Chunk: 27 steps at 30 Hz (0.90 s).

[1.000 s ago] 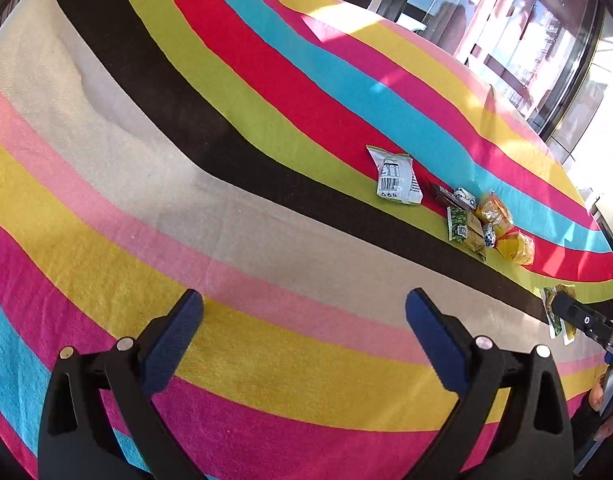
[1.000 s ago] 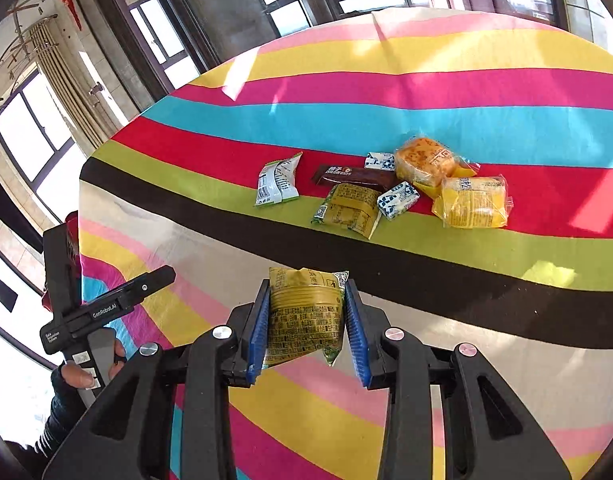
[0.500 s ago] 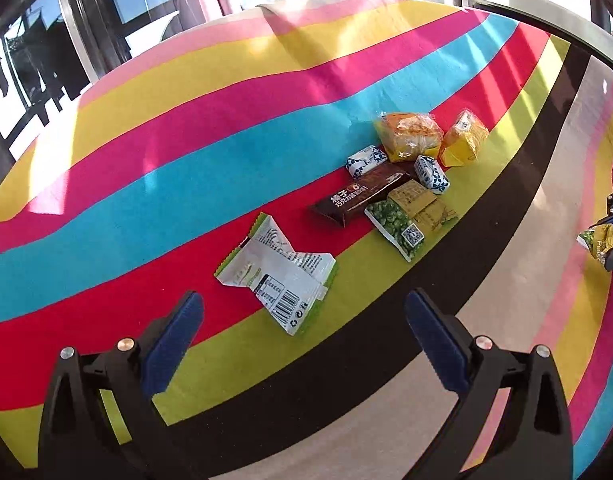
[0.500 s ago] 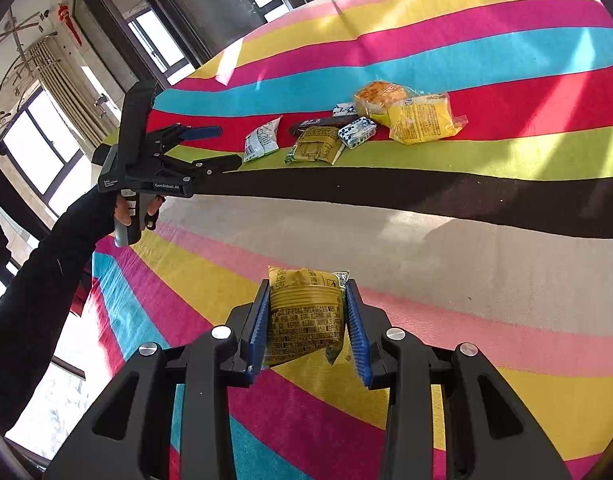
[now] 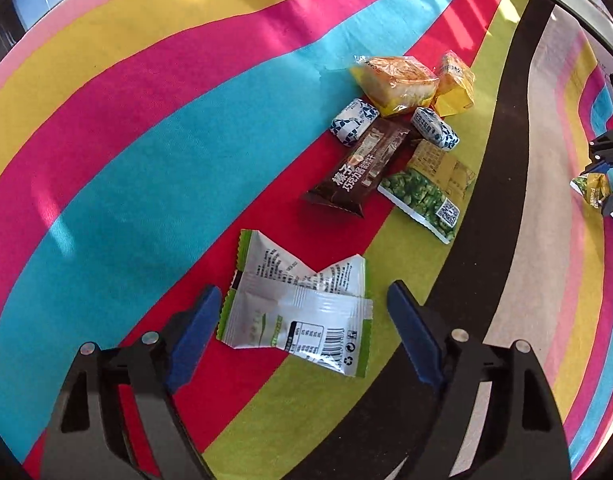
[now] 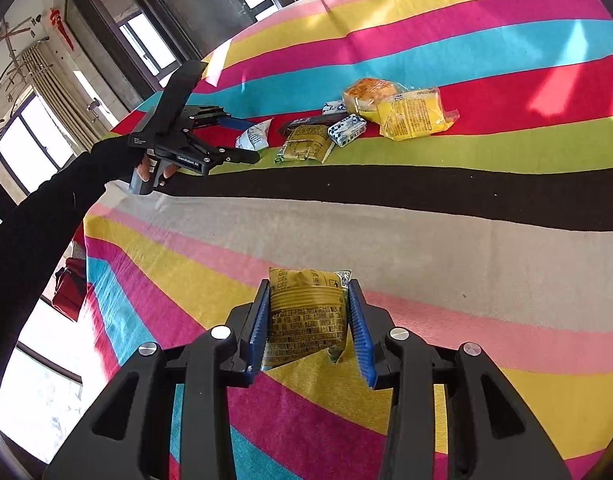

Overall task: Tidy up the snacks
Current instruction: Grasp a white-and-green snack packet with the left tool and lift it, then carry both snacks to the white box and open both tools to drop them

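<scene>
The left hand-held gripper (image 5: 298, 320) hangs over the striped cloth (image 5: 106, 168) on the worktop with its blue pads spread wide. A white and green packet (image 5: 302, 312) lies flat between them, touching neither. Ahead of it lies a cluster of snacks: a brown bar (image 5: 360, 170), a green pea packet (image 5: 424, 200), two blue-patterned sweets (image 5: 352, 122), a wrapped cake (image 5: 394, 82) and a yellow packet (image 5: 454, 86). The right hand-held gripper (image 6: 308, 318) is clamped on a yellow-green snack packet (image 6: 304, 318), held above the cloth's pink and yellow stripes, well apart from the cluster.
</scene>
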Motion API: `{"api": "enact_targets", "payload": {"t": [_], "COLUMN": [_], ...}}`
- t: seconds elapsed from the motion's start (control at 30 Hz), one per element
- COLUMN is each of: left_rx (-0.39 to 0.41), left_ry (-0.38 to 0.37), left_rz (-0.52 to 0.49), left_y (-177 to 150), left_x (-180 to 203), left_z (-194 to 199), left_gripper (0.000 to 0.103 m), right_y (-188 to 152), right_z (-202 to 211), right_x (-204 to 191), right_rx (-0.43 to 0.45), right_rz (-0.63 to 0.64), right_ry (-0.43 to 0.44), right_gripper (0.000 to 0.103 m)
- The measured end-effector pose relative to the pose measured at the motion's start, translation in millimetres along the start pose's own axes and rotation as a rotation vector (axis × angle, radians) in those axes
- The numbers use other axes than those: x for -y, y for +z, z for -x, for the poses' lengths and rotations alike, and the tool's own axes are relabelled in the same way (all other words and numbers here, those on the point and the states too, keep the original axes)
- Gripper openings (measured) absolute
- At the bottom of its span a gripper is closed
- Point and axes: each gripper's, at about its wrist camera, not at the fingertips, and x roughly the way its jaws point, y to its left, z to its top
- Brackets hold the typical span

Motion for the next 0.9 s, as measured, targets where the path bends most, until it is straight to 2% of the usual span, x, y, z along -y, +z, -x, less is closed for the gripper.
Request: {"api": "enact_targets", "payload": {"t": [0.03, 0.07, 0.1, 0.13, 0.2, 0.3, 0.43, 0.57, 0.67, 0.77, 0.9], "left_rx": [0.008, 0.021, 0.034, 0.047, 0.066, 0.096, 0.147, 0.174, 0.206, 0.2, 0.191], "left_ry": [-0.04, -0.048, -0.037, -0.027, 0.034, 0.101, 0.112, 0.198, 0.24, 0.315, 0.343], "left_rz": [0.029, 0.05, 0.068, 0.086, 0.111, 0.158, 0.251, 0.311, 0.367, 0.396, 0.434], "left_y": [-3.6, -7.0, -10.0, -12.9, -16.1, -29.9, -48.9, -72.7, -83.1, -87.7, -102.5], "left_x": [-2.8, -3.2, -1.3, 3.5, 23.1, 63.0, 115.9, 160.6, 181.7, 199.7, 224.7], "left_z": [0.6, 2.2, 4.1, 6.4, 10.8, 19.6, 36.4, 51.4, 63.0, 71.6, 80.3], "left_gripper": [0.07, 0.066, 0.056, 0.04, 0.034, 0.033, 0.033, 0.033, 0.033, 0.033, 0.033], "right_y": [0.1, 0.2, 0.1, 0.2, 0.1, -0.1, 0.4, 0.4, 0.3, -0.1, -0.4], "right_z": [0.1, 0.3, 0.4, 0.8, 1.6, 1.6, 1.3, 1.6, 2.1, 2.7, 2.1], "right_x": [0.3, 0.8, 1.2, 1.9, 2.5, 2.3, 3.2, 3.5, 3.6, 2.8, 2.6], "right_rx": [0.001, 0.002, 0.004, 0.004, 0.005, 0.002, 0.0, 0.001, 0.003, 0.006, -0.003], "right_rz": [-0.002, -0.005, -0.009, -0.012, -0.016, -0.017, -0.022, -0.026, -0.029, -0.028, -0.031], "right_ry": [-0.002, -0.004, -0.006, -0.007, -0.008, -0.007, -0.007, -0.012, -0.016, -0.022, -0.018], "right_gripper": [0.039, 0.039, 0.039, 0.039, 0.039, 0.039, 0.04, 0.04, 0.04, 0.04, 0.039]}}
